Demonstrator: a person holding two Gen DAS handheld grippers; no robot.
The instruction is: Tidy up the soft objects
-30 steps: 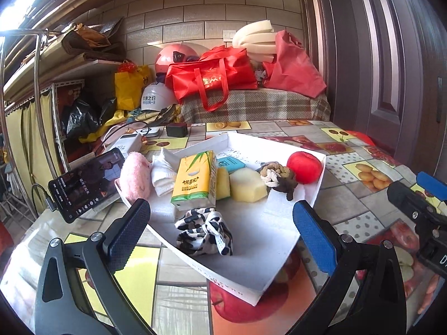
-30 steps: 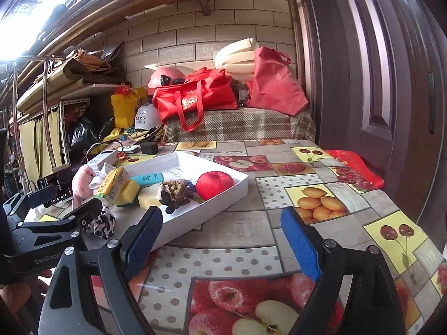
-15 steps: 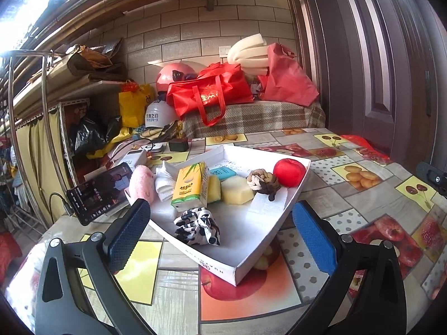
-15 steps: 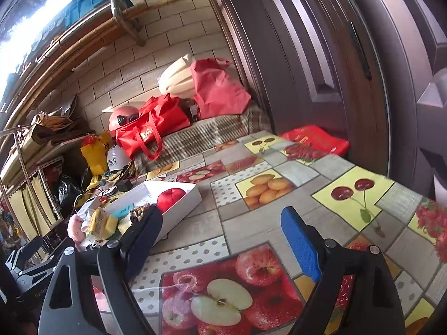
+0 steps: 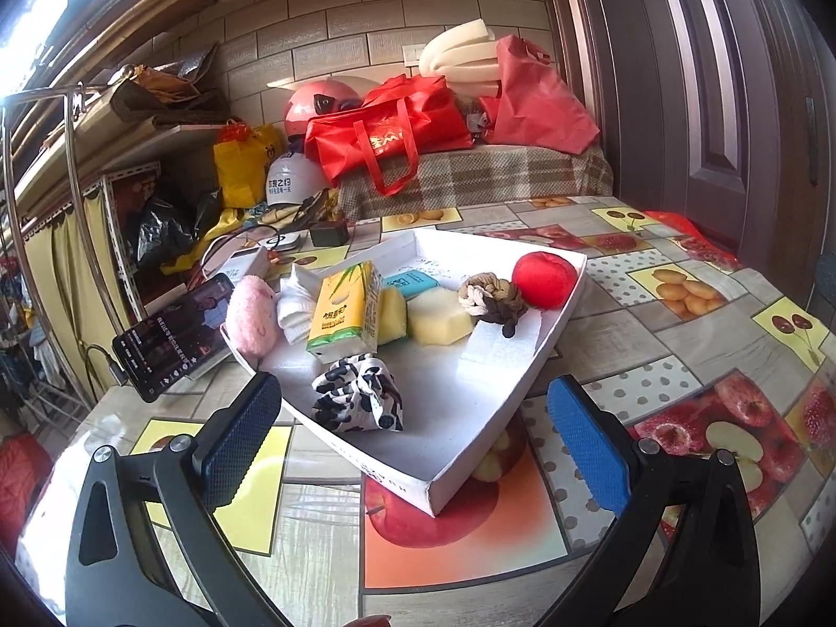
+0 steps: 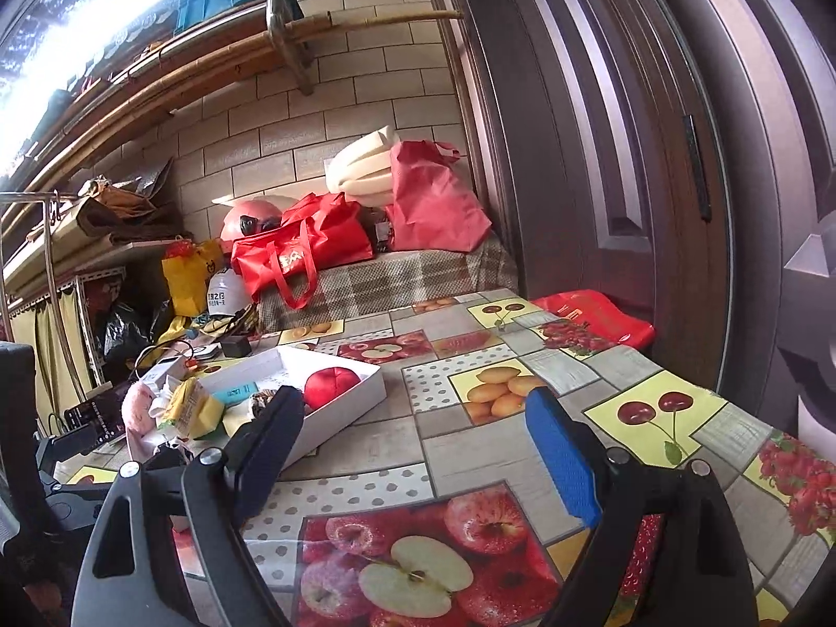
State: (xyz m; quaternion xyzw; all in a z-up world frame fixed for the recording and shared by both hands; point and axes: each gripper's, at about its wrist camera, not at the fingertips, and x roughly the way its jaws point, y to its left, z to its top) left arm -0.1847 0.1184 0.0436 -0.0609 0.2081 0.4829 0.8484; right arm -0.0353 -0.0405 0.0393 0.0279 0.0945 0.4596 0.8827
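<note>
A white tray (image 5: 554, 324) sits on the desk (image 5: 679, 324), which has a cloth with fruit pictures on it. The soft things are all inside the tray. A red ball (image 5: 543, 281) lies in the tray's far right corner. Just beside the ball, on its left, is a brown and white knotted rope (image 5: 491, 297). Next to the rope is a pale yellow sponge (image 5: 440, 316), and behind the sponge lies a small blue pack (image 5: 413, 282). A yellow tissue pack (image 5: 346, 309) stands to the left of the sponge. A white cloth (image 5: 295, 308) and a pink fluffy thing (image 5: 252, 314) rest at the tray's left edge. A black and white spotted cloth (image 5: 359, 393) lies in the near part of the tray, closest to the left tool (image 5: 413, 436). The left tool is wide open and holds nothing; it points at the near corner of the tray. The right tool (image 6: 413, 444) is wide open too, with nothing in it, and it is over the desk to the right of the tray. A phone (image 5: 175, 329) leans just left of the tray.
</note>
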